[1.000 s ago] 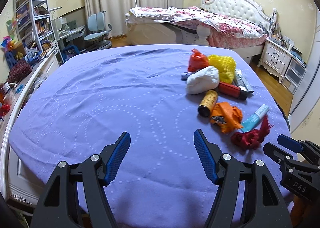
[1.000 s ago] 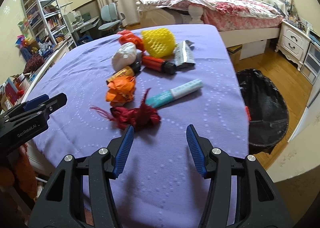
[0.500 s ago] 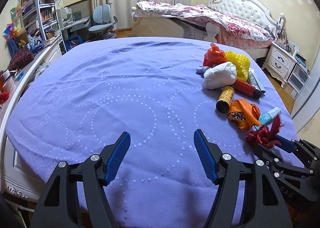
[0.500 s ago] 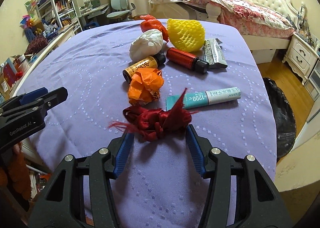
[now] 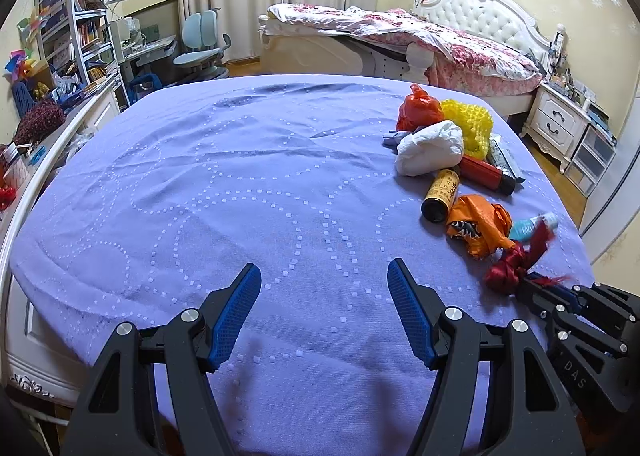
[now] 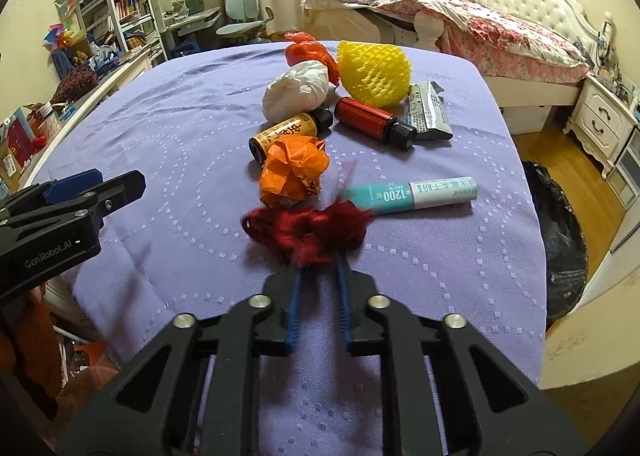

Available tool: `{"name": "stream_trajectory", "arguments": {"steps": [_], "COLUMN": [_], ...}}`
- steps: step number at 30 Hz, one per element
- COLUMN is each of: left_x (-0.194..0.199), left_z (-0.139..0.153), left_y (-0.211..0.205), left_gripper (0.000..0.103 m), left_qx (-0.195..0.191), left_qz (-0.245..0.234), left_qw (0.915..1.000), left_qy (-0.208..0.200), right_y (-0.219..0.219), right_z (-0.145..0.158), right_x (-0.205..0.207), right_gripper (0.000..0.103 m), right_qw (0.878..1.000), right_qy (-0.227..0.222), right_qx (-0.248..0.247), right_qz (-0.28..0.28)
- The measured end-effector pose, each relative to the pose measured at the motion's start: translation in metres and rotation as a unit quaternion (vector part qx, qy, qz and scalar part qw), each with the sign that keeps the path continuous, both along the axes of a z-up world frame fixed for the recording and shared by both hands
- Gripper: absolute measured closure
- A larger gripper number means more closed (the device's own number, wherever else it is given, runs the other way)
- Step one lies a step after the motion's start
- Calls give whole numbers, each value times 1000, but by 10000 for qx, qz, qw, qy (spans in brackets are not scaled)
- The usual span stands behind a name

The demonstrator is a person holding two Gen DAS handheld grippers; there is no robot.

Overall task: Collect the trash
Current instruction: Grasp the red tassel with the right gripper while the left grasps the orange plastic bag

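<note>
Purple tablecloth (image 6: pixel 440 256) | right claw (image 6: pixel 318 260) closed – gripping red ribbon (image 6: pixel 308 228)

L gripper (image 5: pixel 324 310) agape – R gripper (image 6: pixel 318 262) clamped

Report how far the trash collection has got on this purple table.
Done: nothing visibly binned; the black trash bag beside the table shows no contents. In hand: the right gripper is closed on the dark red crumpled ribbon; the left gripper is open over bare cloth. Left: orange crumpled wrapper, teal tube, yellow-labelled bottle, red bottle, white wad, yellow foam net.
</note>
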State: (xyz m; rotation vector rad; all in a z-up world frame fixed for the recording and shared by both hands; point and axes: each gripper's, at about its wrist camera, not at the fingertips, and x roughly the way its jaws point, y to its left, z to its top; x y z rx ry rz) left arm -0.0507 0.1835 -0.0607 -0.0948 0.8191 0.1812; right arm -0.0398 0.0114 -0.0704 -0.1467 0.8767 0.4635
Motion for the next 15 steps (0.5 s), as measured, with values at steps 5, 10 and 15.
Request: {"name": "stream_trajectory", "arguments": {"steps": [5,10,15], "left_x": [-1,0,2], "left_z": [0,3,5], "left_y": [-5,-9,-19], "left_gripper": [36,36,36], "left_qx": [26,27,20], "left_qz": [-31,-84,-194], "left_qw": [10000,10000,9998], "left_qy": [14,0,-24], "right_y": [-1,-5,-11], "right_z": [0,6,15], "right_x": [-1,-5,-7], "right_gripper": [97,99,100], "right_qw": [10000,9998,9993], "right_qy": [-29,-163,-370], "right_qx": [13,57,35], "right_qz": [-24,-47,-100]}}
